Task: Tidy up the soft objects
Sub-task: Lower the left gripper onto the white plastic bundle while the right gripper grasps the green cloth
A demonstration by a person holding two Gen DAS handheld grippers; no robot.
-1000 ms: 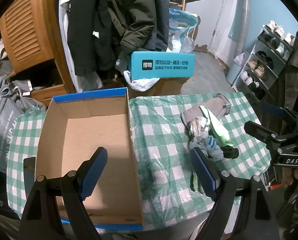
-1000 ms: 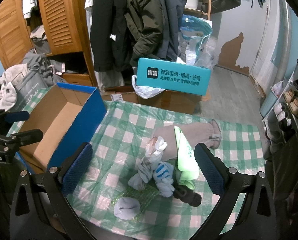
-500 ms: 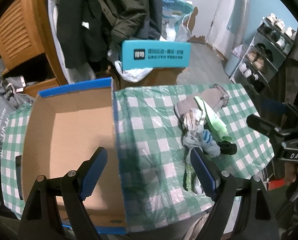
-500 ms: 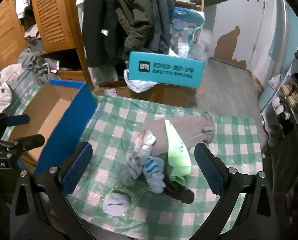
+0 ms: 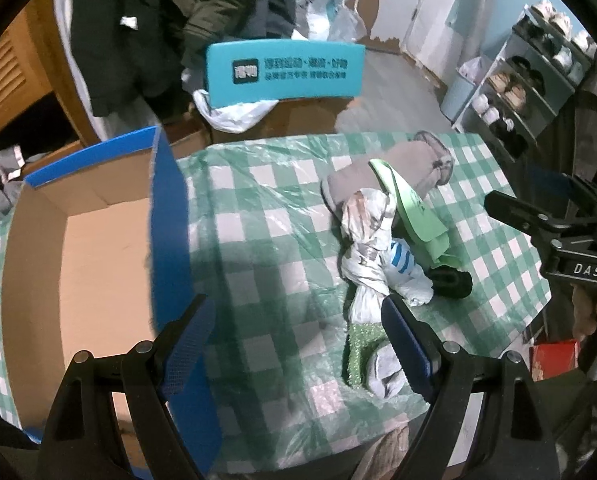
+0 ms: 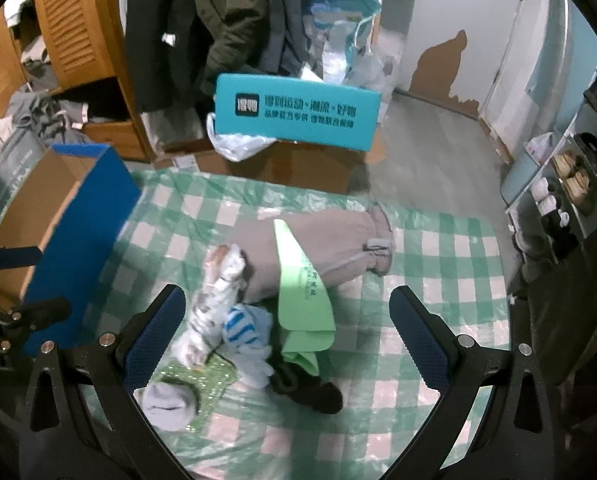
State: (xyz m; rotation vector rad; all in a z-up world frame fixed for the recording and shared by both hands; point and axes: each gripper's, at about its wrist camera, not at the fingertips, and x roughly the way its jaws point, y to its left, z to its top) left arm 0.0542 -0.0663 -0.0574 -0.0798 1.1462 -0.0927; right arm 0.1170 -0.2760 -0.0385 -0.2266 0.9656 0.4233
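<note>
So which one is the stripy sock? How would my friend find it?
Look at the green checked tablecloth and find the pile of soft things to the right of the open cardboard box. The stripy sock sits near the pile's front, between a crumpled white patterned cloth and a bright green cloth. It alone has bold blue stripes.

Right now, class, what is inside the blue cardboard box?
The blue box shows only bare brown cardboard floor and walls; no soft item in it. Its near corner is hidden behind the left tongs.
</note>
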